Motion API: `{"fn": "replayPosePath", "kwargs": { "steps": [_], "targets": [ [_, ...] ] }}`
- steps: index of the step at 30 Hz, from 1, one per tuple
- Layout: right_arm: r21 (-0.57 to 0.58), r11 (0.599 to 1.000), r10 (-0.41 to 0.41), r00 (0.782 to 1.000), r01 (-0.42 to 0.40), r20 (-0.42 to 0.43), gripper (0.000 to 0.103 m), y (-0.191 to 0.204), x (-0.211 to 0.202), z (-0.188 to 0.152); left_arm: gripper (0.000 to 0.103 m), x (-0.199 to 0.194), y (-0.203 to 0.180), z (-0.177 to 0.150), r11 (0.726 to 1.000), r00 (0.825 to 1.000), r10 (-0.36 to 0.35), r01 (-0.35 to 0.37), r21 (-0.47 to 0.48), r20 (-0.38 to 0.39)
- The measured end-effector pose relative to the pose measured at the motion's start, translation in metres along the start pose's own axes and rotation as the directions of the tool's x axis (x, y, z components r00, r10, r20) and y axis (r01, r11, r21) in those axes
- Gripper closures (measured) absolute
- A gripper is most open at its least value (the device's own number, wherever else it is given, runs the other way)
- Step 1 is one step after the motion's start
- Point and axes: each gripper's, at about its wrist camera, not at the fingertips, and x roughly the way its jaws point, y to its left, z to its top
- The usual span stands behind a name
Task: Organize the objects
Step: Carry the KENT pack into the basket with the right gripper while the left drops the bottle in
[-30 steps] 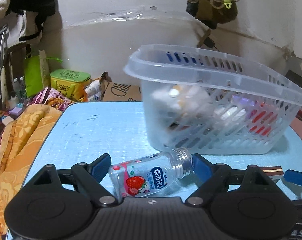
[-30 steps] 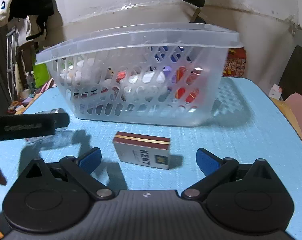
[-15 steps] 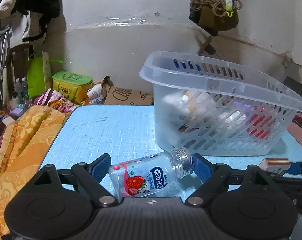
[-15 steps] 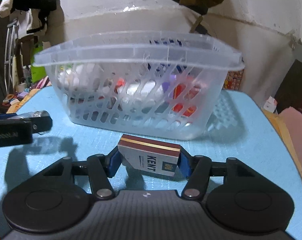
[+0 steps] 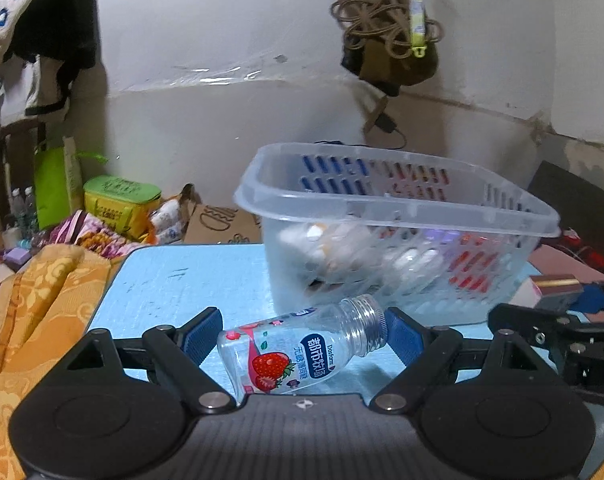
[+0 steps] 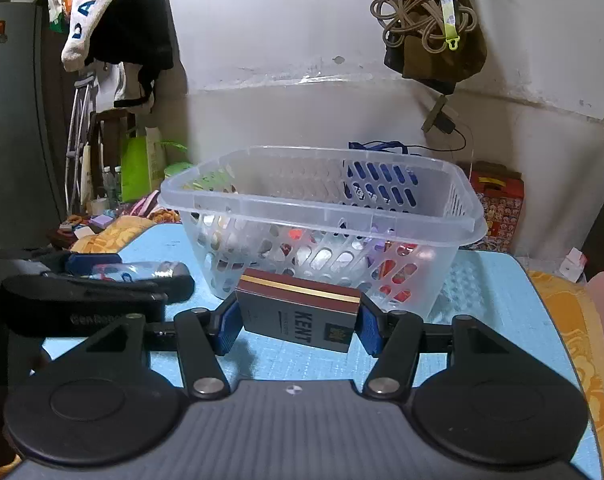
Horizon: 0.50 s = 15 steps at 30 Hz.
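My right claw [image 6: 297, 326] is clamped on the cigarette pack [image 6: 297, 312]. My left claw [image 5: 302, 334] grips the strawberry bottle [image 5: 297, 350], both near the basket [image 6: 322, 216] on the tabletop [image 6: 494, 304].

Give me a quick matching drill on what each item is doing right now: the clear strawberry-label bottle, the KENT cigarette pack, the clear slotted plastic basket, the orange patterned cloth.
Things:
1. clear strawberry-label plastic bottle
2. maroon and grey KENT cigarette pack
3. clear slotted plastic basket
4. orange patterned cloth

States:
A. gripped in the right tongs
B. lying beside the blue table
C. between the left tongs
D. standing on the blue table

Pairs: 1-C, 2-A, 3-D, 4-B
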Motion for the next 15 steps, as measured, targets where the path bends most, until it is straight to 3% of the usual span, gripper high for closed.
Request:
{"fn": "replayPosePath", "kwargs": {
  "steps": [10, 15],
  "targets": [
    [0.058, 0.998, -0.009, 0.999, 0.007, 0.04, 0.042, -0.022, -0.015, 0.005, 0.014, -0.019, -0.009, 0.006, 0.999, 0.998, -0.033, 0.031, 0.036, 0.06],
    [0.027, 0.999, -0.038, 0.996, 0.036, 0.081, 0.042, -0.021, -0.023, 0.006, 0.014, -0.031, -0.005, 0.014, 0.999, 0.994, -0.036, 0.033, 0.028, 0.107]
  ]
}}
